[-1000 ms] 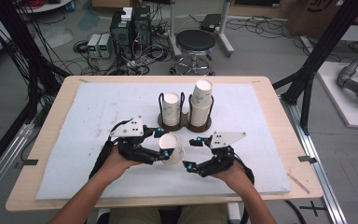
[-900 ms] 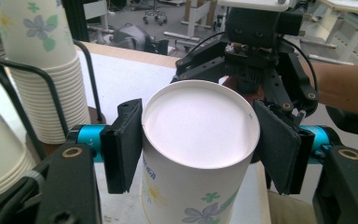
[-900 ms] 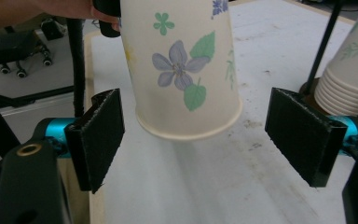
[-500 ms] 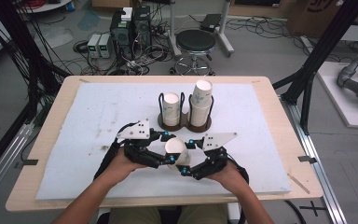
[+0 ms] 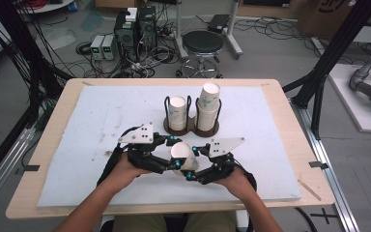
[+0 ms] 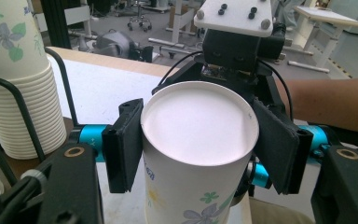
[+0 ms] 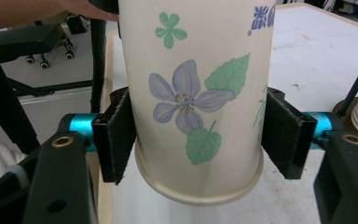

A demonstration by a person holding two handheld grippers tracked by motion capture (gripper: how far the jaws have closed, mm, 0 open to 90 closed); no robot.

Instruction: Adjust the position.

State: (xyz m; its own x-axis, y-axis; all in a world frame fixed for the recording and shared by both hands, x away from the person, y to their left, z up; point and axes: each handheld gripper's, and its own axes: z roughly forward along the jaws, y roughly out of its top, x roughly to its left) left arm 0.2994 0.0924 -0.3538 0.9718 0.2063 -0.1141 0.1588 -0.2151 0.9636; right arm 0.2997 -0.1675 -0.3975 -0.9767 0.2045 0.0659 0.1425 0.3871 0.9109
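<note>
Table [image 5: 280,145]: I see a wooden top under a white mat, bare on its left half.
Holder [image 5: 191,126]: far centre of the mat, two wire cradles. The left one has a short stack [image 5: 177,110], the right a taller stack [image 5: 208,104].
Left gripper [image 5: 174,153]: near centre, reaching in from the left. Its jaws sit part open at the cup's rim end, pads close against the wall.
Right gripper [image 5: 192,163]: reaching in from the right. Its pads [image 7: 117,135] press both sides of the cup just above the base, so I judge it has the grip.
Cup [image 5: 182,154]: held off the mat between both grippers, just near of the holder.
Axis: the cup tilts, mouth toward my left gripper, base toward my right.
Next: I'd guess the handover turns on that tilt. Both hands are equally near.
</note>
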